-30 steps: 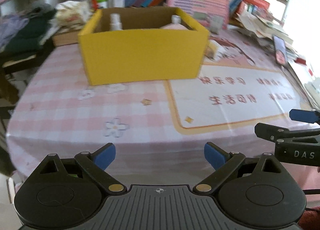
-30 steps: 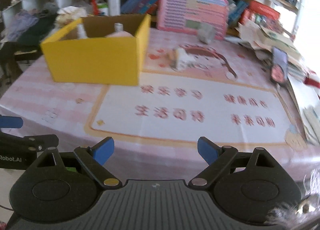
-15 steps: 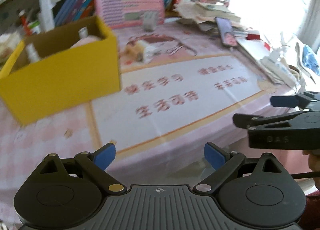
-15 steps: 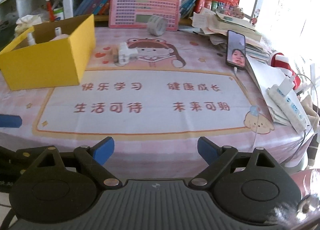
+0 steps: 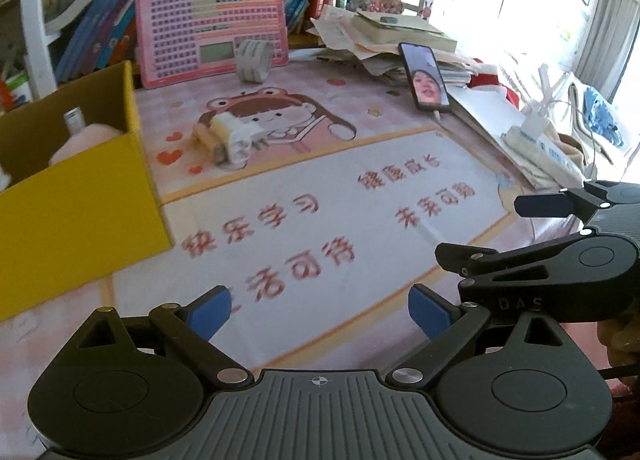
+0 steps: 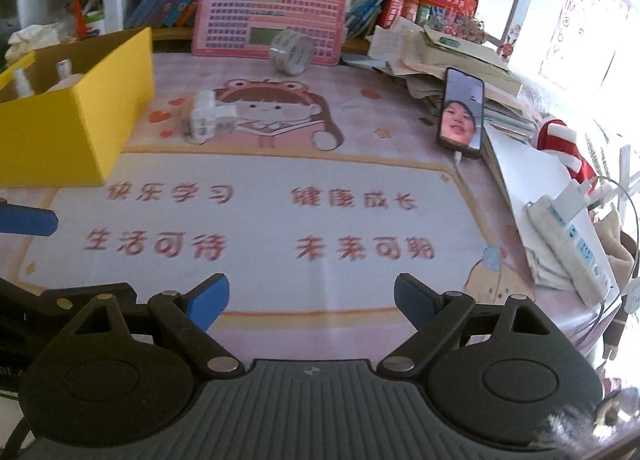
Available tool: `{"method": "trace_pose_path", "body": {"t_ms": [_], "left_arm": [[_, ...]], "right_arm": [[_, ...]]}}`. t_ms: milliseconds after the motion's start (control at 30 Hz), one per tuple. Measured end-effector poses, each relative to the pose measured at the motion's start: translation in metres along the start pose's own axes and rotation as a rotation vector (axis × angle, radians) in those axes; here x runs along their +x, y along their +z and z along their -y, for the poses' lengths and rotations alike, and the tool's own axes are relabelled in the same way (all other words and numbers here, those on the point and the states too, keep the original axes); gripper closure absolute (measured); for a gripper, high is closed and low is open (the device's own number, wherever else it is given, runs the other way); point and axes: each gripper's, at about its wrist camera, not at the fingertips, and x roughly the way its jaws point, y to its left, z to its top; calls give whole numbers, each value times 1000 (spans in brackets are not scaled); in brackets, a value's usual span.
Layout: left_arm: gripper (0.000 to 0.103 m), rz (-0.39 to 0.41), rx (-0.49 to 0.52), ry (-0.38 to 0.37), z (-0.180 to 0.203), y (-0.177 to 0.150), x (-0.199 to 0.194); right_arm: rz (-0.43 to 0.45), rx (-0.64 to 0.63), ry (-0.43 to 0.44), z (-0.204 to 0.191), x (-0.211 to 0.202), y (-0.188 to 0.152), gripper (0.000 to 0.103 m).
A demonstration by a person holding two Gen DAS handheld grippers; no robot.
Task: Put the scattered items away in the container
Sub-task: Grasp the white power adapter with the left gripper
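A yellow cardboard box (image 5: 76, 196) (image 6: 76, 120) stands at the left of the table with small bottles and a pink item inside. A white plug adapter (image 5: 232, 136) (image 6: 208, 120) lies on the cartoon mat just right of the box. A roll of clear tape (image 5: 254, 60) (image 6: 291, 51) stands further back. My left gripper (image 5: 320, 310) is open and empty over the table's near edge. My right gripper (image 6: 312, 302) is open and empty, also near the front edge; its side shows in the left wrist view (image 5: 560, 260).
A pink keyboard toy (image 6: 268, 16) leans against shelves of books at the back. A phone (image 6: 462, 114) rests against a paper stack at the right. A white power strip (image 6: 572, 248) lies on papers at the right edge.
Both views have swung right, from the yellow box toward the mat's middle. The adapter, tape and phone have come into view. Both grippers stay open.
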Motion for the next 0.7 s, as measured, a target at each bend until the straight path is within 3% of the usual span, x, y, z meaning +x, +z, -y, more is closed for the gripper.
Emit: {"method": "trace_pose_path", "body": {"t_ms": [167, 300, 500, 700], "left_arm": [[7, 29, 17, 28, 3, 24, 16], [8, 44, -28, 61, -1, 43, 30], [15, 41, -100, 111, -7, 66, 46], [31, 47, -144, 175, -14, 90, 59]], "right_arm": [[11, 46, -3, 25, 23, 21, 15], [38, 31, 19, 37, 39, 42, 15], [70, 15, 85, 52, 60, 69, 21], [103, 26, 163, 64, 85, 96, 26]]}}
